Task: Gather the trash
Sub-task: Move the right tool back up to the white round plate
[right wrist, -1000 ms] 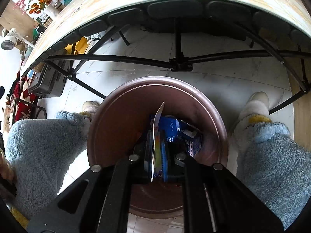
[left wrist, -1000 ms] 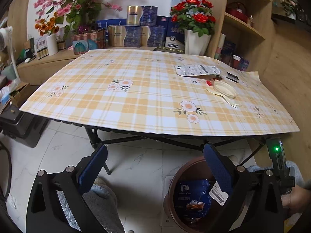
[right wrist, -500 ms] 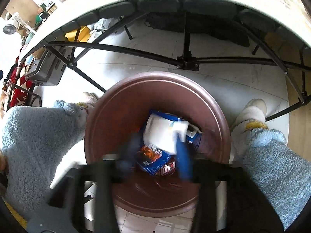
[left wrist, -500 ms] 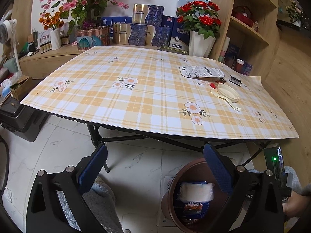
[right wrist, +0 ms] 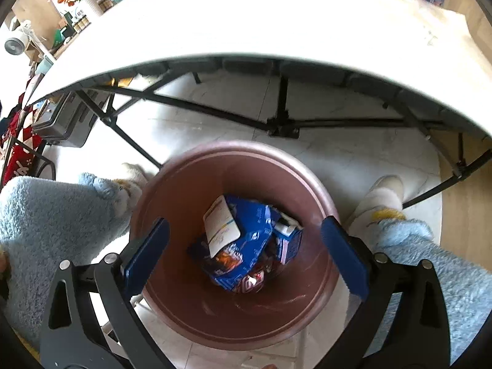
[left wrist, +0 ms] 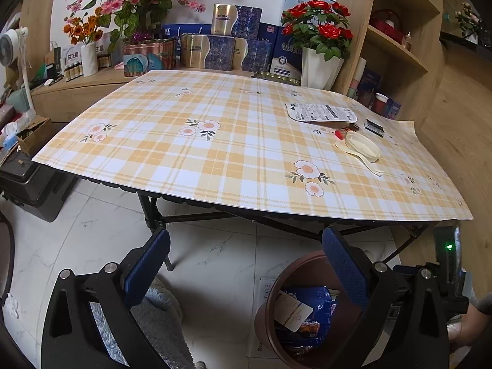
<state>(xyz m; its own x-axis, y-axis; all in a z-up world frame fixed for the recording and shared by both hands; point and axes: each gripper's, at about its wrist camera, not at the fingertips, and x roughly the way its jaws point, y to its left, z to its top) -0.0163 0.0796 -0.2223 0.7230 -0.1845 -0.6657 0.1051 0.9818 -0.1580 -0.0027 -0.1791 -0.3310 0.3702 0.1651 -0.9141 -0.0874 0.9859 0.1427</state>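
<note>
Now the right gripper (right wrist: 244,247) hangs over the brown bin (right wrist: 319,190), jaws opening, nothing between them; remaining wrappers, like the flat pouch (left wrist: 321,112), lie up on the table (left wrist: 215,166), beyond the open, empty left gripper (left wrist: 246,264).

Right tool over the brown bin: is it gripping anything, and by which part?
Nothing is held. The right tool is opening above the brown bin, with nothing between its jaws; the white packet lies loose inside on the blue wrappers.

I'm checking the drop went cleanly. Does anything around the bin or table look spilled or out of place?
Nothing spilled: the white packet lies inside the brown bin on the blue wrappers. A printed packet, a cream lid and a spoon are on the table.
</note>
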